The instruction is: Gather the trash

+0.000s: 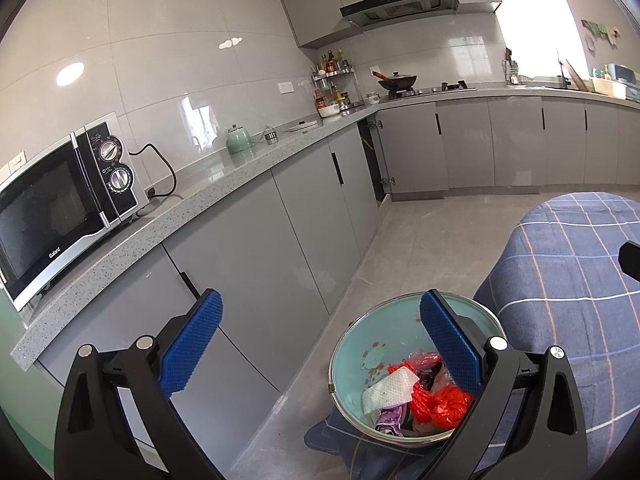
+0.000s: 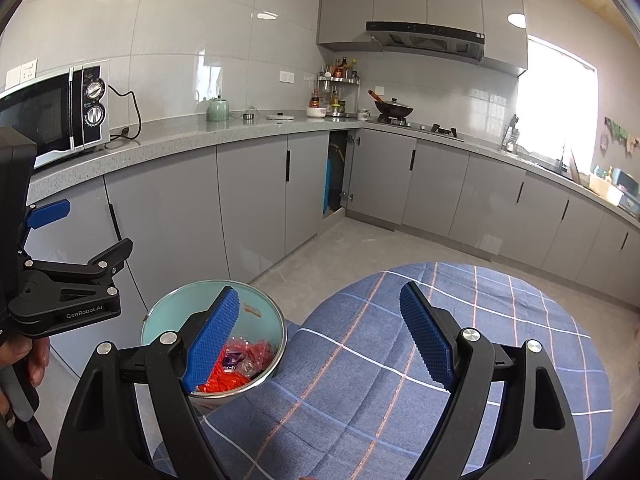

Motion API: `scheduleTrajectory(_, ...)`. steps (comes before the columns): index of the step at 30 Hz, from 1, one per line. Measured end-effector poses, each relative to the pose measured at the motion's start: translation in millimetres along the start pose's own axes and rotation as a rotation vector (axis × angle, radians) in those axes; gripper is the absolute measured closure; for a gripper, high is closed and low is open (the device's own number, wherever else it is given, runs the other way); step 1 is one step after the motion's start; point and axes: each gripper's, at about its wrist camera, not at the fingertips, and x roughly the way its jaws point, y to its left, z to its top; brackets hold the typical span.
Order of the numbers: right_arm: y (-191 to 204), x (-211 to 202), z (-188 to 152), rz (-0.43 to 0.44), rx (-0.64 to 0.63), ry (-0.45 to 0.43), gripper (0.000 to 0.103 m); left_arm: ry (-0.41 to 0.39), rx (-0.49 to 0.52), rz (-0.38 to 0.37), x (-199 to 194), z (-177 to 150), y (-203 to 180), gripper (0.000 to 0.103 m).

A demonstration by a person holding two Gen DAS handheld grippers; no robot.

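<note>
A round light-blue trash bin [image 1: 360,344] stands on the floor beside a round table with a blue plaid cloth [image 1: 568,264]. In it lie red plastic bags [image 1: 444,402], a white paper towel [image 1: 390,390] and purple wrappers. My left gripper [image 1: 320,328] is open and empty above the bin. My right gripper [image 2: 320,324] is open and empty, over the plaid cloth [image 2: 380,380] next to the bin [image 2: 180,312]. The left gripper also shows in the right wrist view [image 2: 80,232], at the left edge.
A grey L-shaped counter [image 1: 224,184] with grey cabinets runs along the walls. On it stand a microwave [image 1: 60,208], a green kettle [image 1: 239,140], a spice rack [image 1: 332,84] and a wok on the hob [image 1: 396,80]. One corner cabinet door [image 2: 340,172] is open. Grey tiled floor [image 1: 420,232].
</note>
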Motion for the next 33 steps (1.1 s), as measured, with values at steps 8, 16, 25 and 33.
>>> scheduleTrajectory(8,0.8,-1.7,3.5,0.0,0.005,-0.009,0.02,0.004,0.002,0.002,0.7,0.8,1.0,0.006)
scheduleTrajectory(16,0.3,-2.1,2.7,-0.001,0.006,-0.007,0.019,0.012,0.011,0.005,2.6,0.6,-1.6,0.006)
scheduleTrajectory(25,1.7,-1.0,4.3,-0.002,0.007,-0.009,0.019,0.013,0.027,0.018,3.3,-0.3,-5.1,0.006)
scheduleTrajectory(33,0.4,-1.0,3.3,-0.003,0.007,-0.01,0.019,0.015,0.026,0.028,3.9,-0.3,-6.1,0.006)
